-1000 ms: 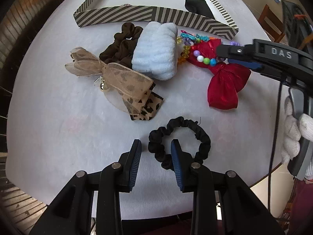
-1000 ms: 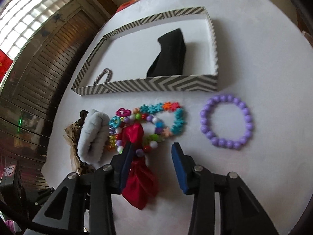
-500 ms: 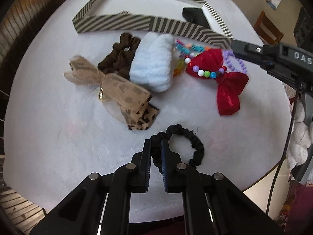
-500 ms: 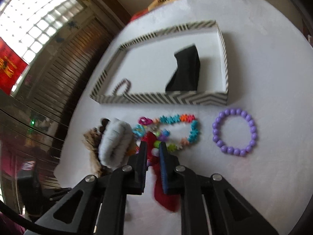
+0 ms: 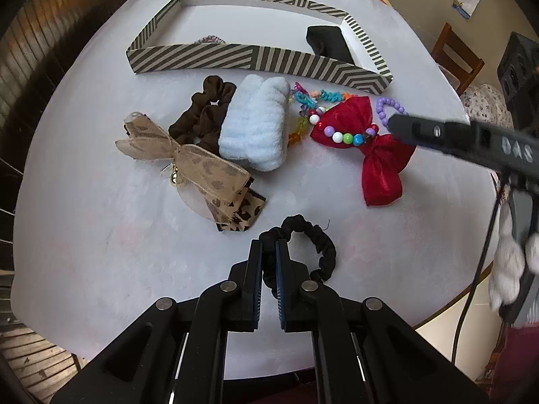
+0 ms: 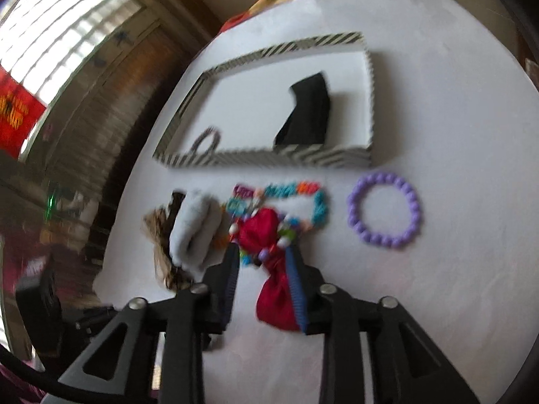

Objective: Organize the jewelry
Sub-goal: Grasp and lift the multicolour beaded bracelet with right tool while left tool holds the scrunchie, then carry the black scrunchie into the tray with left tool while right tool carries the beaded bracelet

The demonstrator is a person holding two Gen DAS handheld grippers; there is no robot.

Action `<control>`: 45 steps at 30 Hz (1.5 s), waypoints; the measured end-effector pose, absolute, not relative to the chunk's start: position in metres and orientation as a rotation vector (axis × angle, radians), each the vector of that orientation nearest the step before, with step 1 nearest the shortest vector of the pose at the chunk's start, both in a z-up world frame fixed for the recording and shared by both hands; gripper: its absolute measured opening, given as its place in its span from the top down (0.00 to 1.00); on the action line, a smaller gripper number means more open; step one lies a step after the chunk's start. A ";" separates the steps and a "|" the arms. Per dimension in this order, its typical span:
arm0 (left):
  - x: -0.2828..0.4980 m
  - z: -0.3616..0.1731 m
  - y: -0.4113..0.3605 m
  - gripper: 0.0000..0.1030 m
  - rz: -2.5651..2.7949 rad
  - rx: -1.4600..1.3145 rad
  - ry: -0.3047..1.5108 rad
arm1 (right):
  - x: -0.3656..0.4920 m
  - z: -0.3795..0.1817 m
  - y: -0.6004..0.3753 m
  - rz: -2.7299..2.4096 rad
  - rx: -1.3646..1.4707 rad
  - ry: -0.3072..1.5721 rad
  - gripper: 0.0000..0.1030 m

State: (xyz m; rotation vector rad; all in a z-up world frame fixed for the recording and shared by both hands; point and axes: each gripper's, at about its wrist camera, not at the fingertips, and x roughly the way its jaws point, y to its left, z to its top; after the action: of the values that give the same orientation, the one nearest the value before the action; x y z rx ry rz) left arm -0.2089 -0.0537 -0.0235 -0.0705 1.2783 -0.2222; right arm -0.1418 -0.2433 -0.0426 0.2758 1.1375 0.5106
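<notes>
My left gripper is shut on the black scrunchie, which lies on the white table near the front edge. My right gripper has its jaws partly apart around the red bow, with the bow between the fingers. The red bow with a multicoloured bead bracelet over it shows in the left wrist view, with the right gripper's arm above it. The striped tray at the back holds a black cloth and a small bracelet.
A leopard-print bow, a brown scrunchie and a pale blue scrunchie lie in front of the tray. A colourful charm bracelet and a purple bead bracelet lie to the right. A wooden chair stands beyond the table.
My left gripper closed on the black scrunchie. My right gripper closed over the red bow half a second ago, and its jaws now stand wider around it; the view has pulled back and blurred.
</notes>
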 end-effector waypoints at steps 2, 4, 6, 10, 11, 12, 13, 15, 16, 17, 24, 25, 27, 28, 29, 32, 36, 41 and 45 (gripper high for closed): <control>-0.209 -0.025 -0.052 1.00 -0.219 -0.073 1.284 | -0.147 -0.048 -0.232 0.564 0.289 1.158 0.69; -0.209 -0.026 -0.052 1.00 -0.218 -0.073 1.284 | -0.150 -0.054 -0.221 0.571 0.265 1.175 0.68; -0.208 -0.026 -0.051 1.00 -0.215 -0.070 1.281 | -0.154 -0.054 -0.209 0.538 0.158 1.160 0.68; -0.206 -0.030 -0.046 1.00 -0.207 -0.079 1.298 | -0.156 -0.045 -0.193 0.577 0.008 1.109 0.68; -0.205 -0.032 -0.045 1.00 -0.204 -0.083 1.304 | -0.155 -0.043 -0.190 0.582 -0.015 1.100 0.68; -0.205 -0.033 -0.044 1.00 -0.203 -0.086 1.307 | -0.153 -0.042 -0.187 0.588 -0.053 1.088 0.68; -0.205 -0.033 -0.043 1.00 -0.203 -0.087 1.310 | -0.149 -0.041 -0.183 0.597 -0.094 1.081 0.68; -0.204 -0.033 -0.041 1.00 -0.204 -0.090 1.313 | -0.142 -0.043 -0.175 0.626 -0.170 1.086 0.68; -0.204 -0.034 -0.041 1.00 -0.204 -0.092 1.314 | -0.139 -0.046 -0.170 0.636 -0.209 1.095 0.68; -0.204 -0.034 -0.040 1.00 -0.206 -0.095 1.315 | -0.138 -0.049 -0.165 0.644 -0.248 1.104 0.68; -0.201 -0.038 -0.037 1.00 -0.215 -0.107 1.334 | -0.127 -0.069 -0.155 0.640 -0.464 1.152 0.68; -0.202 -0.038 -0.036 1.00 -0.216 -0.107 1.334 | -0.126 -0.072 -0.152 0.638 -0.460 1.158 0.71; -0.201 -0.038 -0.036 1.00 -0.218 -0.107 1.334 | -0.123 -0.073 -0.155 0.630 -0.436 1.157 0.89; -0.201 -0.037 -0.036 1.00 -0.220 -0.108 1.333 | -0.121 -0.072 -0.157 0.626 -0.406 1.155 0.90; -0.201 -0.036 -0.036 1.00 -0.224 -0.109 1.332 | -0.118 -0.067 -0.164 0.633 -0.330 1.157 0.91; -0.202 -0.032 -0.038 1.00 -0.237 -0.109 1.325 | -0.115 -0.051 -0.189 0.666 -0.143 1.138 0.91; -0.202 -0.023 -0.040 1.00 -0.267 -0.124 1.320 | -0.117 -0.030 -0.217 0.683 0.033 1.097 0.91; -0.199 -0.005 -0.046 1.00 -0.303 -0.136 1.300 | -0.122 -0.006 -0.245 0.666 0.154 1.020 0.90; -0.190 0.018 -0.048 1.00 -0.329 -0.153 1.262 | -0.128 0.015 -0.252 0.649 0.193 0.956 0.90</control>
State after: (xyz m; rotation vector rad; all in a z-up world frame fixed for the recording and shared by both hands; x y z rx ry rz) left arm -0.1903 -0.0479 0.0178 -0.1528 1.2618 -0.3285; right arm -0.1285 -0.2517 0.0150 0.1935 0.9562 0.6495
